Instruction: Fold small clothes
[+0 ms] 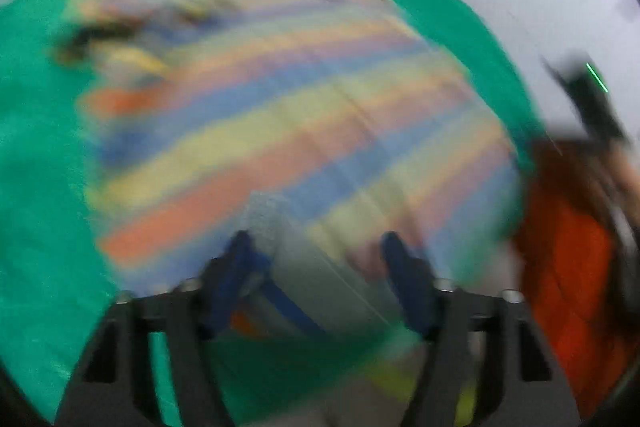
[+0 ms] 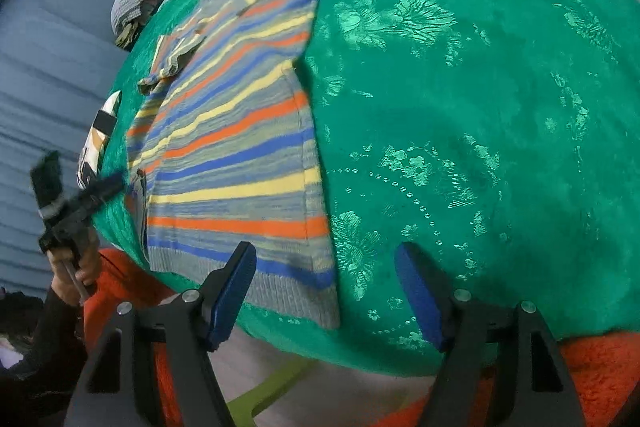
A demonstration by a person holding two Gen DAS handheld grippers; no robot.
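Right gripper [image 2: 324, 267]: 2 blue-padded fingers spread wide, nothing between them, hovering over the near edge of the sweater's hem. Left gripper [image 1: 316, 247]: fingers also wide apart, nothing clearly held; its view is badly blurred, stripes fill it. From the right view the left gripper [image 2: 68, 195] sits off the sweater's left side, held in a hand [image 2: 78, 267]. Striped sweater [image 2: 236, 147] lies flat on the green cloth [image 2: 460, 107], sleeves folded in. Bundle of grey fabric [image 2: 130, 3] beyond the far edge.
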